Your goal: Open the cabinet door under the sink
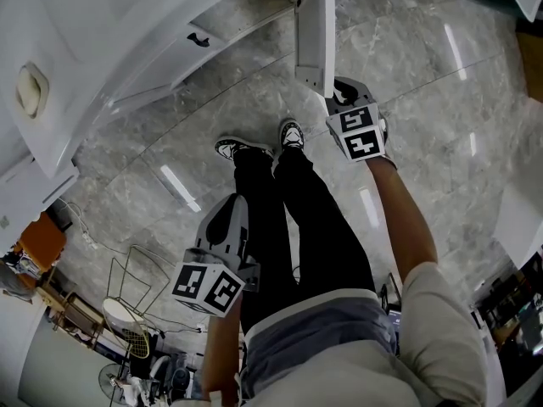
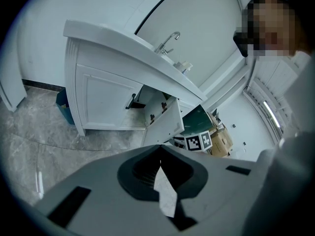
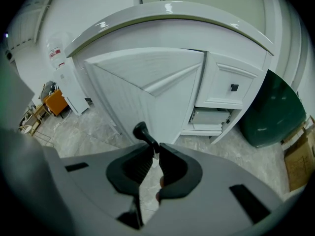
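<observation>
The white vanity (image 2: 113, 58) carries a faucet (image 2: 167, 41), and its cabinet door (image 1: 316, 24) stands swung out from the cabinet front. In the right gripper view the door panel (image 3: 147, 87) fills the middle, with its black handle (image 3: 142, 133) gripped between the jaws. My right gripper (image 3: 156, 149) is shut on that handle, and it shows at the door's lower edge in the head view (image 1: 339, 96). My left gripper (image 1: 229, 206) hangs low beside the person's leg, well away from the cabinet. Its jaws (image 2: 160, 154) meet with nothing between them.
A fixed drawer front with a small black knob (image 3: 234, 87) sits right of the door. A dark green bin (image 3: 275, 107) and a cardboard box (image 3: 298, 166) stand at the right, a blue bin (image 2: 63, 102) beside the vanity. The person's shoes (image 1: 254, 149) stand on the marble floor.
</observation>
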Action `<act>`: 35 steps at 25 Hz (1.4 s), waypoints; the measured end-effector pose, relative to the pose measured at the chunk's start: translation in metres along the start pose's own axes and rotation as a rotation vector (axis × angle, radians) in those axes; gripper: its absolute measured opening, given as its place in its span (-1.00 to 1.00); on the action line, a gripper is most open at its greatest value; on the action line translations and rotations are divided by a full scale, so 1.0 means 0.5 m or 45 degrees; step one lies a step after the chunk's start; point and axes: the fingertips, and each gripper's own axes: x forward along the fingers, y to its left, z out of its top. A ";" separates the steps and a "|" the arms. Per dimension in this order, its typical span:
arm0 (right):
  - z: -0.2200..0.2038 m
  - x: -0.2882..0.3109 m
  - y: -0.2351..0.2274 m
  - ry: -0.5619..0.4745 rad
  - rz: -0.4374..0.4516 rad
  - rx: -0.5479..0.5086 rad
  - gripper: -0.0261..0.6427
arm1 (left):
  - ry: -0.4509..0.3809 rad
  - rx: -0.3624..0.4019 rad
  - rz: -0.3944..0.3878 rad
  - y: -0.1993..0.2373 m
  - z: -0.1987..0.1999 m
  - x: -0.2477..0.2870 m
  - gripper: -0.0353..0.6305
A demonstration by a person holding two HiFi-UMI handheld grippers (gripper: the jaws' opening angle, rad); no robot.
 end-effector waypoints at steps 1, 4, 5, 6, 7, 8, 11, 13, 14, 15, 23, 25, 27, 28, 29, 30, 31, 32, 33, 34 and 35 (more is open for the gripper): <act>-0.001 -0.001 -0.001 0.003 0.002 -0.016 -0.78 | 0.001 0.002 -0.003 -0.003 0.000 0.001 -0.89; -0.006 -0.007 -0.012 0.003 -0.007 -0.019 -0.78 | 0.005 0.003 -0.016 -0.012 -0.001 0.005 -0.89; -0.008 -0.009 -0.017 0.001 -0.014 -0.008 -0.78 | 0.007 0.000 -0.018 -0.013 -0.001 0.006 -0.89; -0.011 -0.011 -0.021 0.000 -0.021 0.003 -0.79 | 0.009 -0.003 -0.018 -0.012 -0.002 0.006 -0.89; -0.013 -0.012 -0.025 0.000 -0.024 0.009 -0.79 | 0.011 -0.002 -0.016 -0.012 -0.002 0.007 -0.89; -0.014 -0.013 -0.027 0.002 -0.023 0.009 -0.79 | 0.015 0.008 -0.012 -0.012 -0.002 0.007 -0.89; -0.015 -0.015 -0.032 0.014 -0.008 -0.017 -0.79 | 0.030 0.087 -0.003 -0.022 -0.001 0.011 -0.89; -0.018 -0.019 -0.041 0.013 -0.010 -0.017 -0.79 | 0.030 0.091 -0.024 -0.030 -0.005 0.015 -0.89; -0.022 -0.022 -0.047 0.012 -0.014 -0.010 -0.79 | 0.026 0.073 -0.037 -0.032 -0.007 0.018 -0.89; -0.025 -0.024 -0.053 0.011 -0.018 -0.003 -0.79 | 0.025 0.052 -0.043 -0.033 -0.008 0.020 -0.89; -0.037 -0.043 -0.087 -0.022 0.025 -0.054 -0.80 | 0.029 0.013 -0.050 -0.042 0.005 0.026 -0.89; -0.041 -0.048 -0.100 -0.028 0.032 -0.063 -0.80 | 0.031 0.003 -0.048 -0.039 0.005 0.027 -0.89; -0.042 -0.051 -0.111 -0.029 0.046 -0.085 -0.79 | 0.036 -0.011 -0.048 -0.036 0.004 0.030 -0.89; -0.042 -0.052 -0.115 -0.033 0.056 -0.100 -0.79 | 0.041 -0.016 -0.049 -0.036 0.003 0.032 -0.89; -0.042 -0.054 -0.121 -0.037 0.064 -0.114 -0.79 | 0.046 -0.018 -0.051 -0.037 0.002 0.033 -0.89; -0.042 -0.057 -0.126 -0.042 0.070 -0.124 -0.79 | 0.051 -0.017 -0.053 -0.039 0.001 0.034 -0.89; -0.043 -0.058 -0.132 -0.046 0.074 -0.133 -0.79 | 0.056 -0.014 -0.054 -0.040 0.000 0.035 -0.89; -0.045 -0.060 -0.139 -0.050 0.078 -0.143 -0.79 | 0.060 -0.013 -0.057 -0.041 -0.001 0.037 -0.89; -0.046 -0.060 -0.145 -0.055 0.084 -0.156 -0.79 | 0.060 -0.012 -0.061 -0.042 -0.002 0.040 -0.89; -0.047 -0.061 -0.152 -0.058 0.090 -0.169 -0.79 | 0.059 -0.013 -0.067 -0.043 -0.002 0.042 -0.89; -0.049 -0.062 -0.159 -0.059 0.096 -0.181 -0.79 | 0.059 -0.014 -0.071 -0.044 -0.002 0.045 -0.89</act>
